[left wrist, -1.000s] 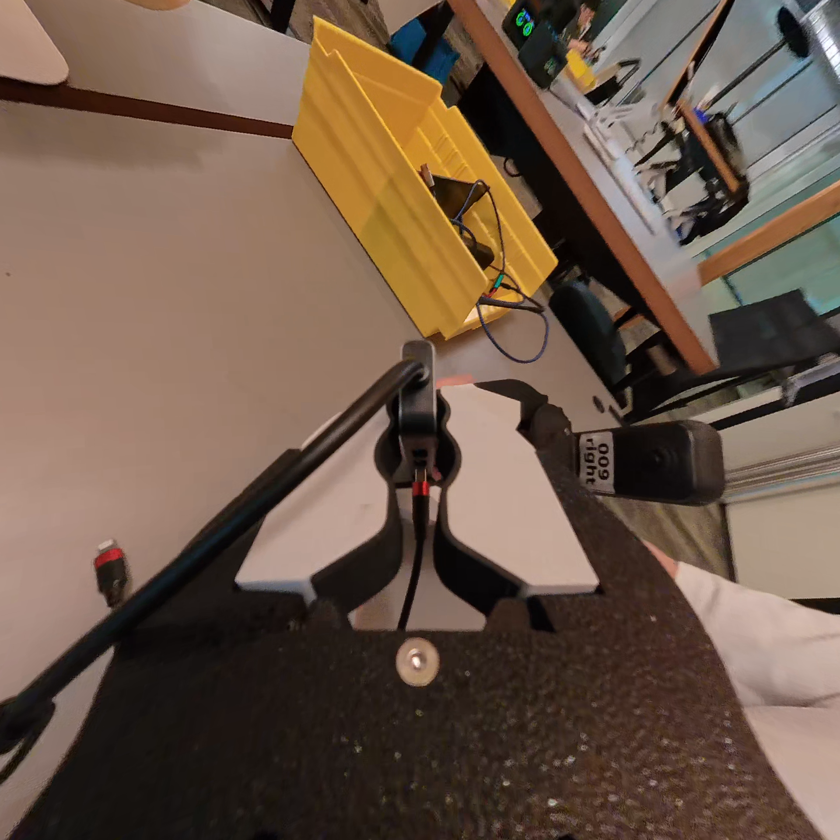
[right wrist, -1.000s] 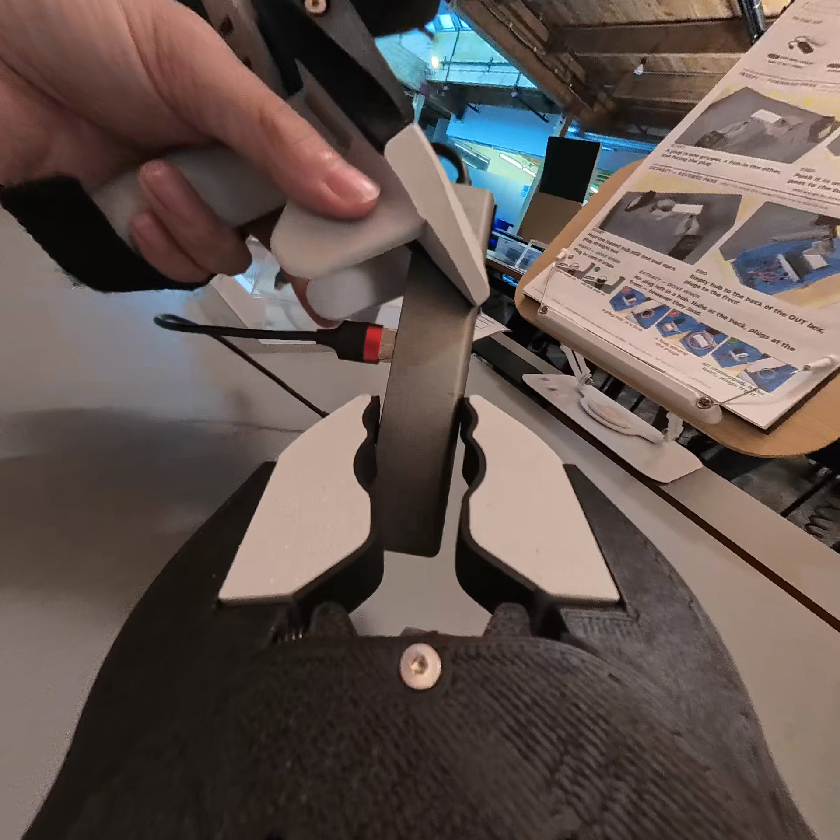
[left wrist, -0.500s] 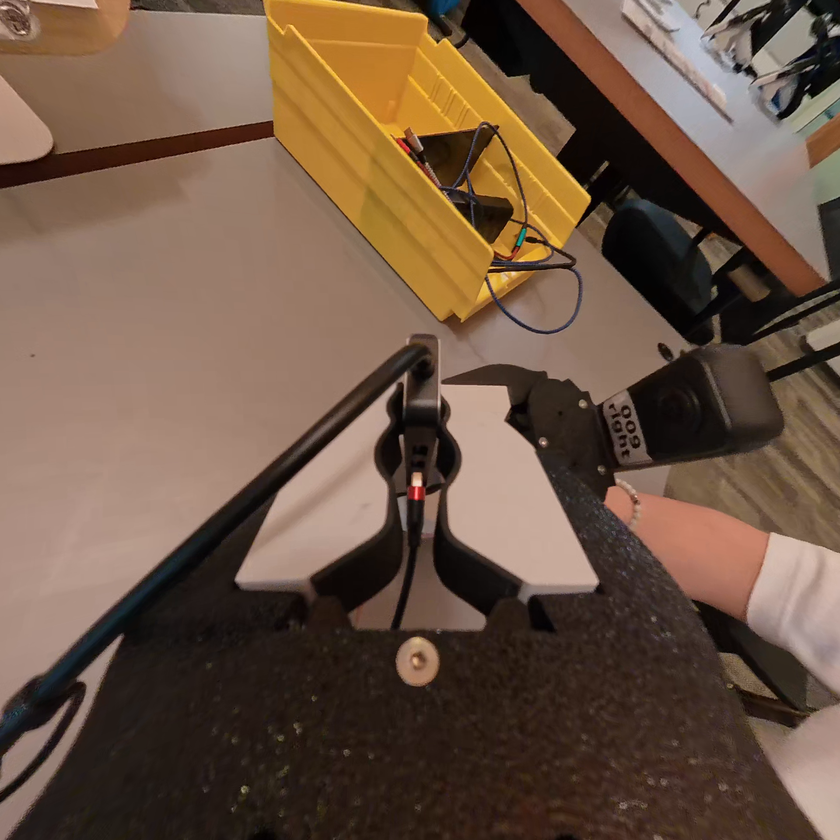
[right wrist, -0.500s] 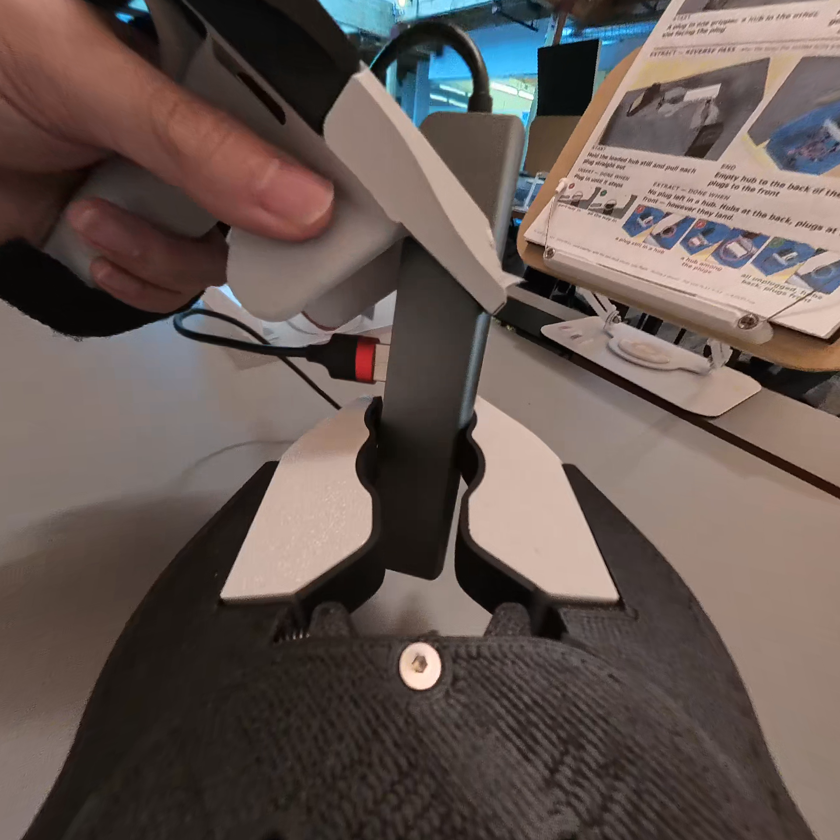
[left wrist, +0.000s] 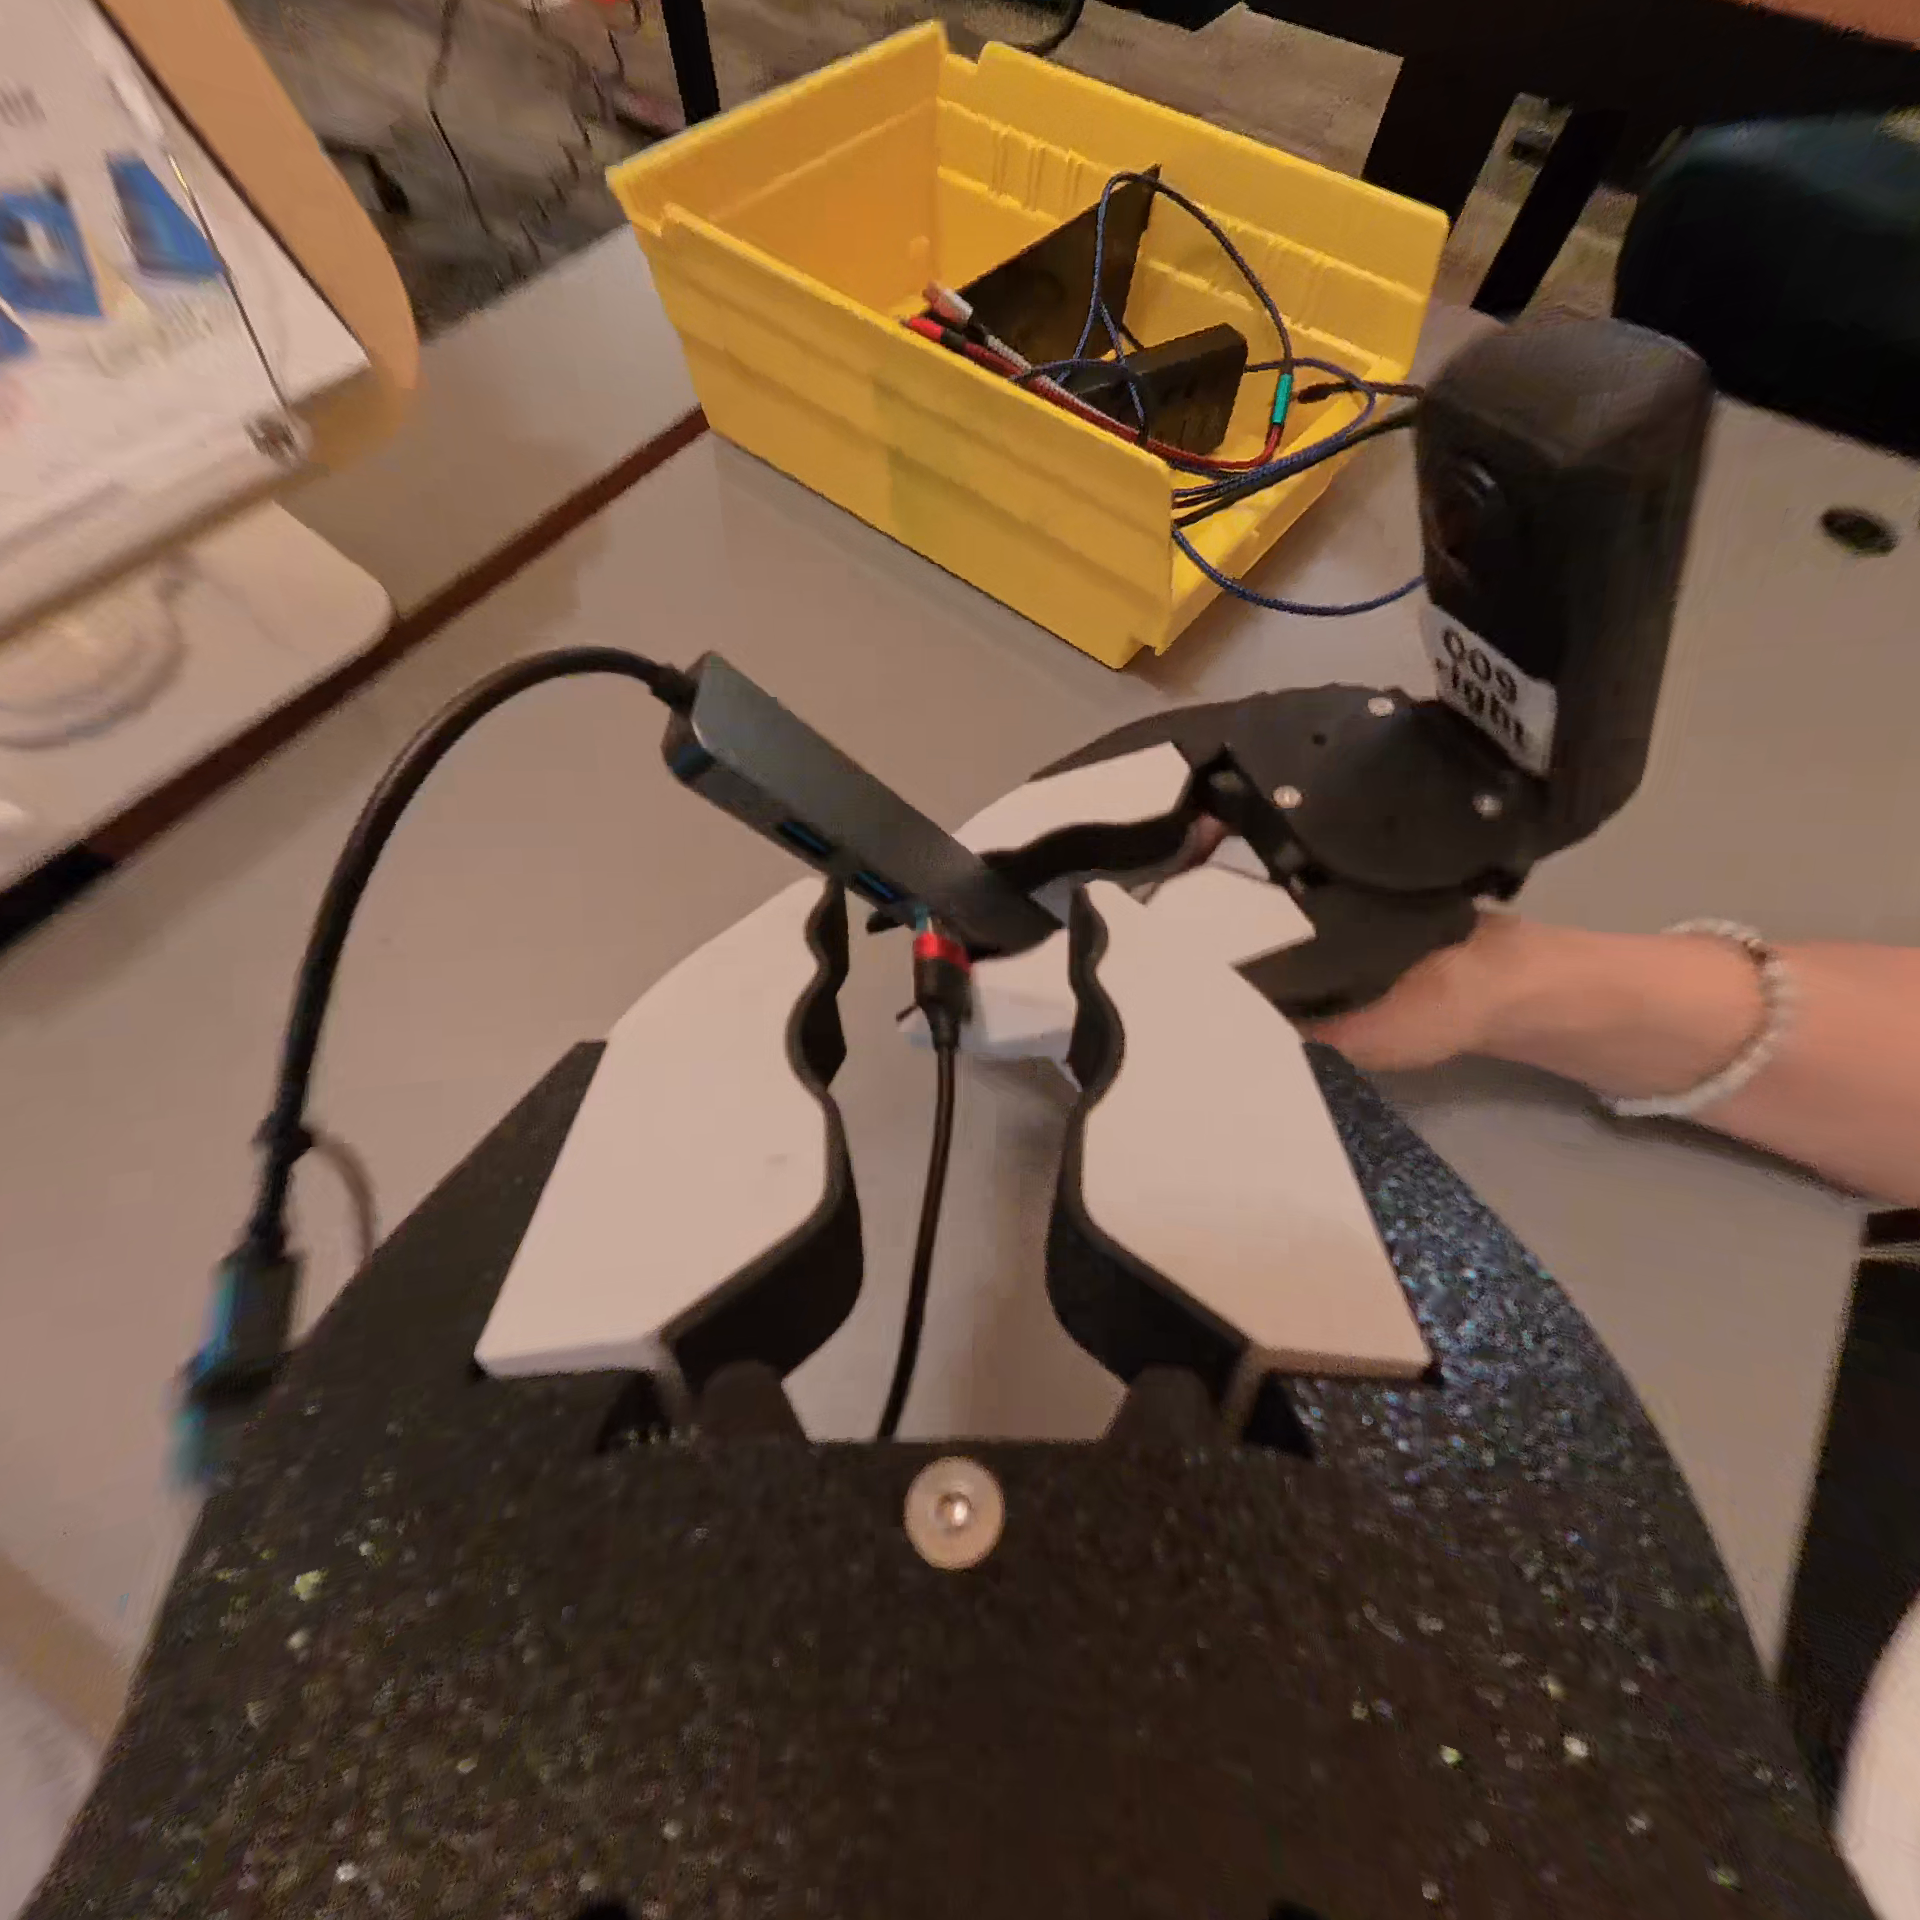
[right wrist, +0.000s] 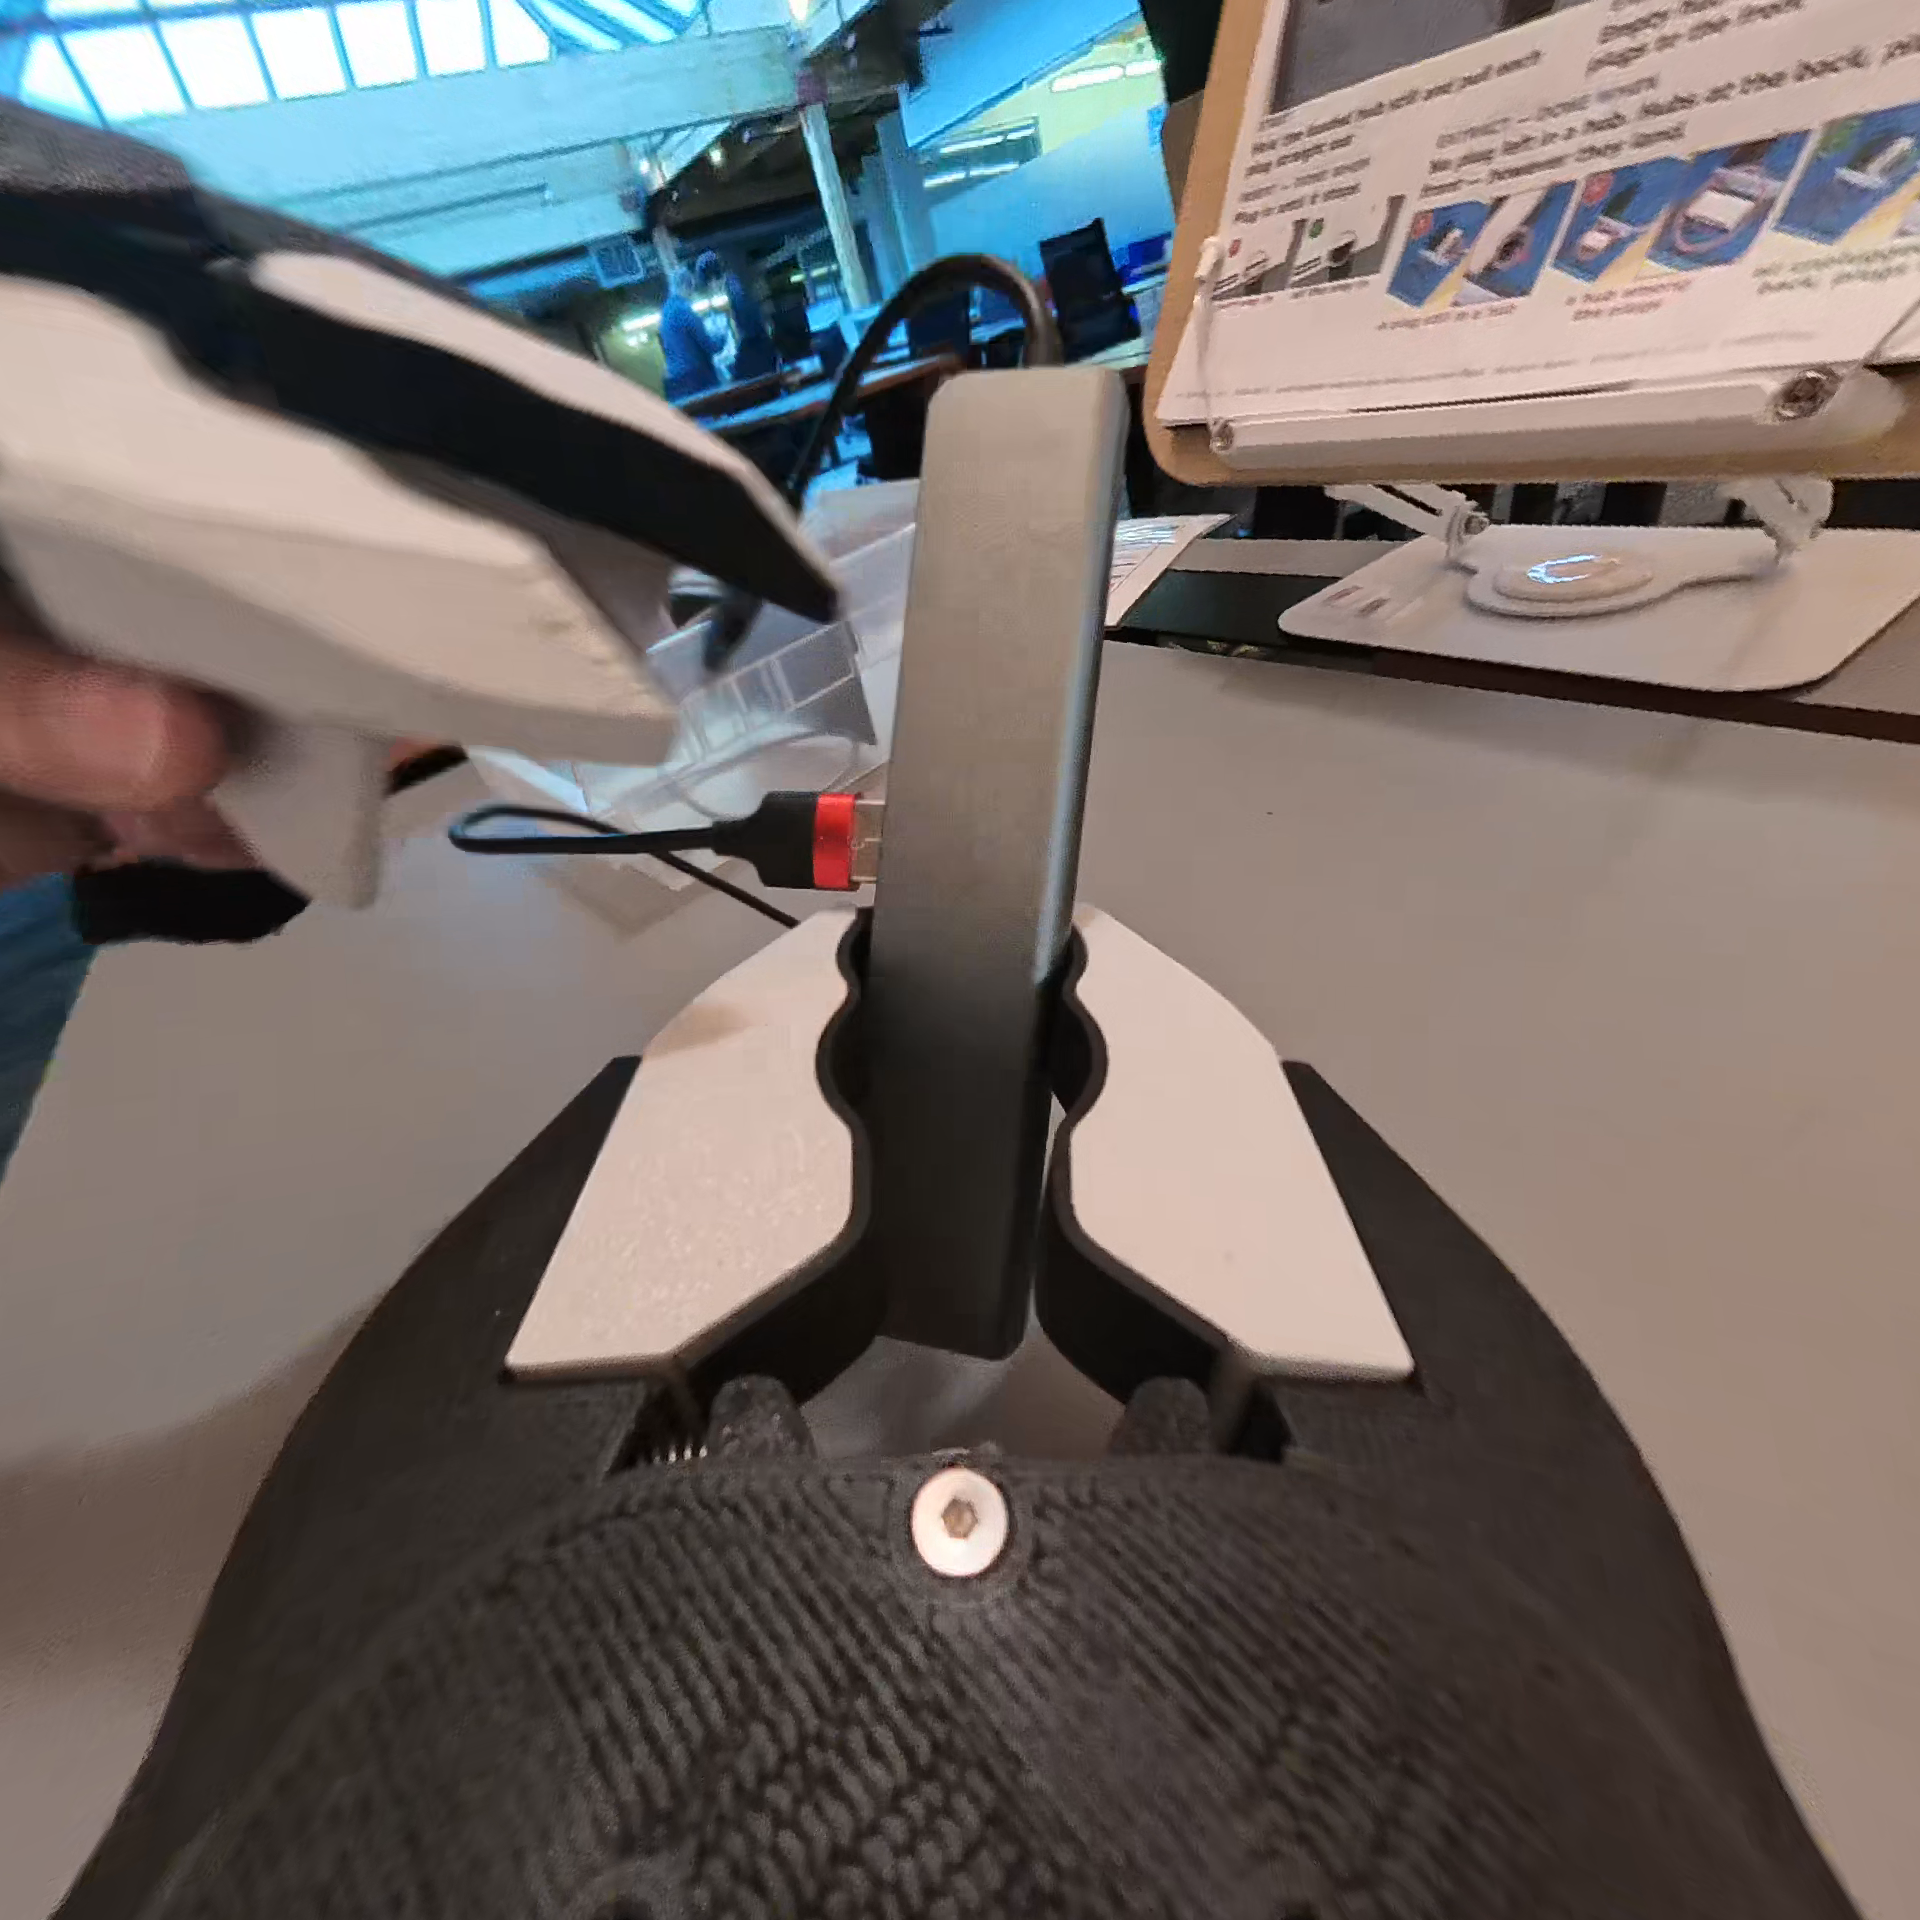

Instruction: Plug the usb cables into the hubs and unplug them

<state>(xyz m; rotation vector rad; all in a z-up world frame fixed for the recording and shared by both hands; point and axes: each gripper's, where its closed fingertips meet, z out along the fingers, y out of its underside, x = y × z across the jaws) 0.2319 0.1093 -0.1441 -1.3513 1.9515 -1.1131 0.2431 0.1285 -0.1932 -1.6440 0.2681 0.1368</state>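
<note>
The right gripper (right wrist: 956,1039) pinches the lower end of the grey hub (right wrist: 987,831), holding it above the bench (right wrist: 1455,935) with its long axis running straight ahead from the fingers. A red-collared plug (right wrist: 831,842) sits in the hub's left side, at right angles to that axis. The left gripper (left wrist: 951,956) is spread with the plug (left wrist: 940,961) directly between its fingertips, its cable (left wrist: 925,1195) trailing back through the gap; pulling the plug likely means closing there and drawing straight back.
</note>
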